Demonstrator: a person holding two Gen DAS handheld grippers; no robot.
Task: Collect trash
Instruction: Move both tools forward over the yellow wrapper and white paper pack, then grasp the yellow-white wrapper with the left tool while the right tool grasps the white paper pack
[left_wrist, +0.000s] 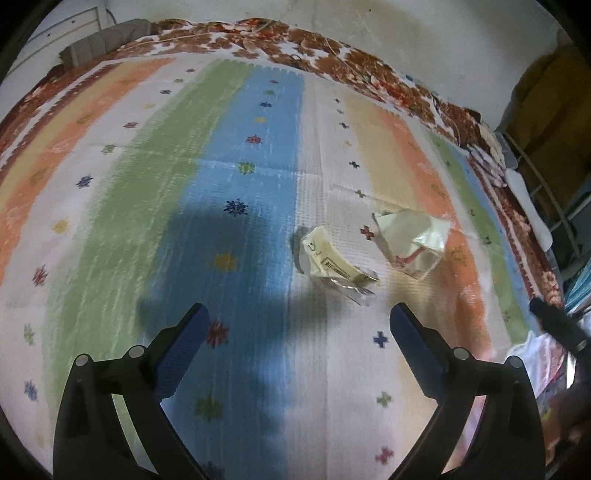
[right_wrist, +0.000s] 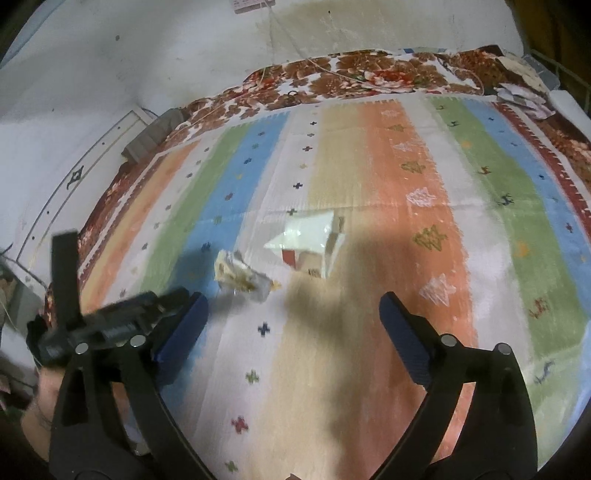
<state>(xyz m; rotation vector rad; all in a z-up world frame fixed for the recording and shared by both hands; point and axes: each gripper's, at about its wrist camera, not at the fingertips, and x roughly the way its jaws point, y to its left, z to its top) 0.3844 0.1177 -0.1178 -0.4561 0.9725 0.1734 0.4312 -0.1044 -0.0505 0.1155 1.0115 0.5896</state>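
Observation:
Two pieces of trash lie on a striped mat. A small crumpled cream wrapper (left_wrist: 332, 262) rests on the white stripe, just ahead of my left gripper (left_wrist: 299, 317), whose jaws stand wide open and empty. To its right lies a larger white and clear plastic wrapper (left_wrist: 410, 240) with red print. In the right wrist view the small wrapper (right_wrist: 243, 277) is ahead and left of my right gripper (right_wrist: 293, 306), and the larger wrapper (right_wrist: 306, 240) lies straight ahead. That gripper is open too, with nothing between its fingers.
The striped mat (left_wrist: 166, 206) covers a bed with a brown floral sheet (left_wrist: 332, 55) along the white wall. A grey roll (left_wrist: 99, 40) lies at the far left corner. The left gripper's body (right_wrist: 110, 325) shows at the left of the right wrist view. Clutter (left_wrist: 554, 229) lines the right edge.

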